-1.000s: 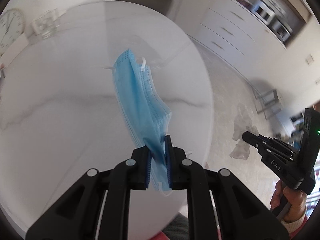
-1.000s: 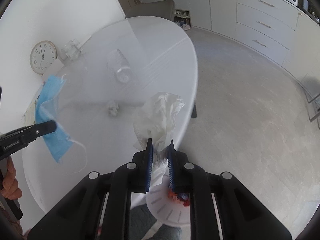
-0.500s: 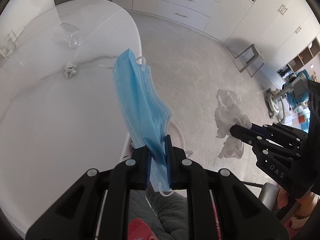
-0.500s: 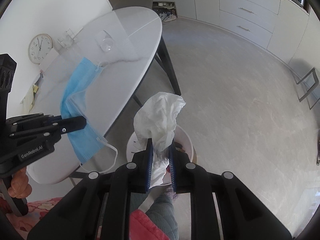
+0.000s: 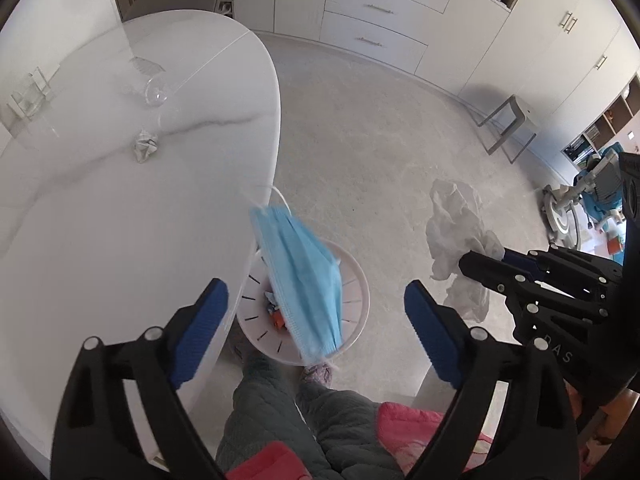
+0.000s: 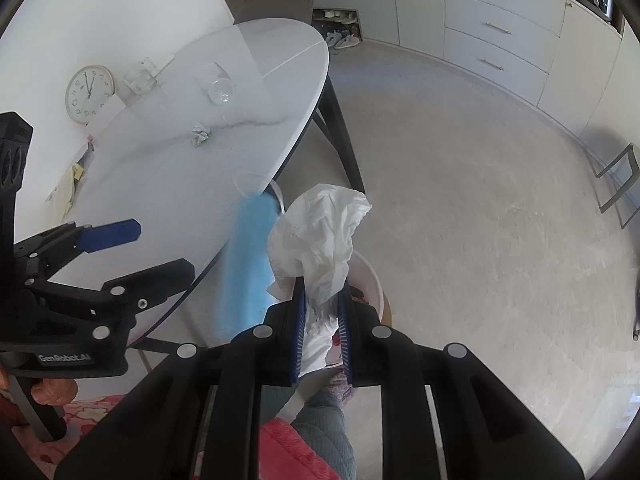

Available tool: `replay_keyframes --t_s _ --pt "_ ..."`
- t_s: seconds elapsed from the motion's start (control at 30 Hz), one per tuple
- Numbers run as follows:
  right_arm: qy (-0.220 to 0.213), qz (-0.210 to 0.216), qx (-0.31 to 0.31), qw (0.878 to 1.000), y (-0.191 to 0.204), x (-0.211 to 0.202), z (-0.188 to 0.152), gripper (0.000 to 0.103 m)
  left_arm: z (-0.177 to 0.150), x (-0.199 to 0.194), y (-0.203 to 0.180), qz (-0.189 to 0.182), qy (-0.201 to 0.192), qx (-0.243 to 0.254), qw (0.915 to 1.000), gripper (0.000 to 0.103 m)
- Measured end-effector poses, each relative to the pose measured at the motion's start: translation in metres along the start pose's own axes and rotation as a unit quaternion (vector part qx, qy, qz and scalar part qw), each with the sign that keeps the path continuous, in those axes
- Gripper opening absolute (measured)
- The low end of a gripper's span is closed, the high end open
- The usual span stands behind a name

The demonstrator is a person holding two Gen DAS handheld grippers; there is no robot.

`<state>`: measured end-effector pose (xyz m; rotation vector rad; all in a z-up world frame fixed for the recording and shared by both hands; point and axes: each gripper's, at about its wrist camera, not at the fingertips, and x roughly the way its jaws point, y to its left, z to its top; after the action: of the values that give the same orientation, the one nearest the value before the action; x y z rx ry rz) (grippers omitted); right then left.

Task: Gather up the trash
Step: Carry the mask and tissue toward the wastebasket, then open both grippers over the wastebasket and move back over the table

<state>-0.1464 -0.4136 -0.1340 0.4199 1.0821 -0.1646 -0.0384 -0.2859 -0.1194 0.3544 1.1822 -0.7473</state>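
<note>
Left wrist view: on the desk [image 5: 100,208], at the far left, a crumpled scrap of paper [image 5: 145,146] lies near an overturned clear bottle [image 5: 154,88]; both remain uncollected. The left hand-held gripper [image 5: 316,320] is spread wide, its blue pads well apart and holding nothing. Between and beyond them a blue face mask [image 5: 304,276] is in the air, blurred, directly over the white waste bin [image 5: 356,300] that stands on the floor just beside the desk edge. Some small coloured rubbish already sits in the bin.

Step in hand, as judged: the mask is being dropped into the bin; whether it lands inside cannot be told from this moment.

Further right, the right hand-held gripper [image 5: 472,258] is closed on a crumpled white tissue [image 5: 456,220], held out to the side of the bin, over bare floor.

Right wrist view: the tissue [image 6: 324,236] is pinched between the right hand-held gripper's [image 6: 322,336] blue pads, with the bin rim [image 6: 376,284] partly hidden behind it and the mask [image 6: 246,264] a blue streak to its left.

Next move, as judged: bring the right hand-held gripper over the bin mouth and part its pads only once the tissue hangs within the rim. The left unit is then free for the paper scrap and bottle on the desk.
</note>
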Motion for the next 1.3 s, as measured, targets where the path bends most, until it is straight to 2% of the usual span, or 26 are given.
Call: replay_keyframes --t_s 0.13,0.63,0.83,0.87,0.9,0.97,1.17,1.3 --pt "0.002 0.002 -0.006 1.0 0.003 0.0 -0.001 0.018 0.002 -0.003 0.007 0.013 -0.002 -0.017 0.9998 0.095" --pt "0.025 0.023 -0.039 0.999 0.021 0.015 0.008 0.018 0.001 -0.007 0.044 0.041 0.003 -0.069 0.9968 0.095" --pt "0.038 0.05 -0.047 0.997 0.03 0.029 0.009 0.019 0.001 -0.007 0.057 0.054 0.006 -0.09 0.9945 0.095" --pt "0.04 0.056 -0.048 0.996 0.032 0.031 0.009 0.029 0.001 -0.007 0.061 0.057 0.008 -0.095 0.9939 0.095" --pt "0.043 0.06 -0.048 0.996 0.034 0.033 0.009 0.035 0.001 -0.007 0.063 0.059 0.008 -0.099 0.9933 0.095" --pt "0.042 0.059 -0.045 0.996 0.035 0.035 0.01 0.065 0.0 -0.007 0.07 0.062 0.011 -0.109 0.9921 0.095" --pt "0.029 0.046 -0.029 0.998 0.031 0.033 0.022 0.093 0.0 -0.007 0.092 0.068 0.016 -0.133 0.9887 0.095" --pt "0.02 0.037 -0.014 0.999 0.024 0.029 0.029 0.099 0.002 -0.006 0.104 0.069 0.019 -0.143 0.9871 0.095"
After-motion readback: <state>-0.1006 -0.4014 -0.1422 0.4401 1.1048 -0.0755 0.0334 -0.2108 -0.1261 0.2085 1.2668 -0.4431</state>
